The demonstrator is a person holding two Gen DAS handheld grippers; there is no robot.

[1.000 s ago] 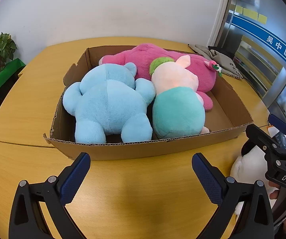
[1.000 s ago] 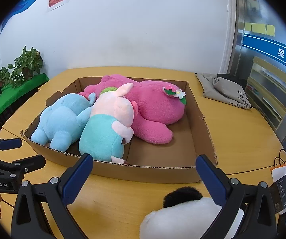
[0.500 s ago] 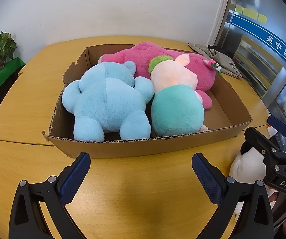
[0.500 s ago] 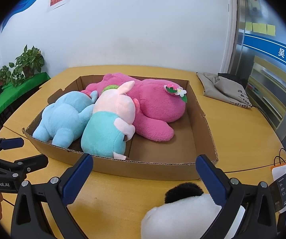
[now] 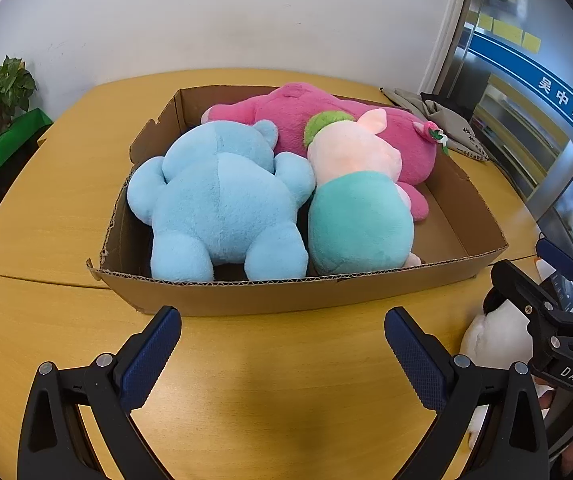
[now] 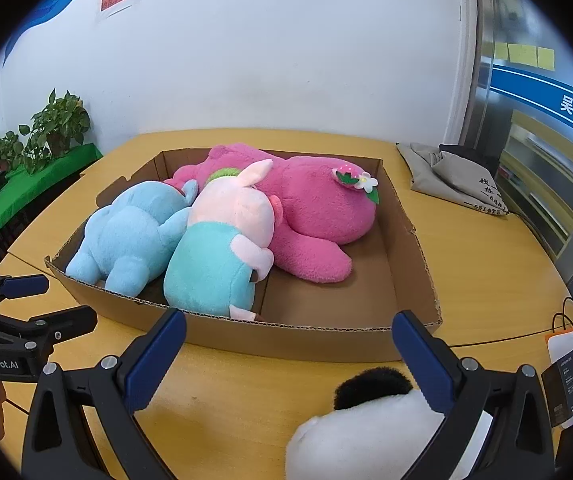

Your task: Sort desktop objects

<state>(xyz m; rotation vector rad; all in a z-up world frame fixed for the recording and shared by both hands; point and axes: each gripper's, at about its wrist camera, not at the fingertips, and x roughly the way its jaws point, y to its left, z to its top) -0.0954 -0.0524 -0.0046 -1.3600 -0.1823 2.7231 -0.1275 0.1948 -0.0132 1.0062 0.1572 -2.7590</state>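
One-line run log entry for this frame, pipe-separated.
left gripper open, over table | right gripper open, above panda plush | cardboard box holds blue, teal-pink, magenta plush

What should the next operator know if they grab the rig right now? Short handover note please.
Left tool: open, empty, over bare table in front of the cardboard box.
Right tool: open, holding nothing, just above the white and black plush, which lies on the table outside the box's near wall.
In the box: blue plush, pink and teal plush, magenta plush at the back. The box's right side has free floor.
Done: three plush toys boxed.
Left: probably grasp the white and black plush and put it in the free space.
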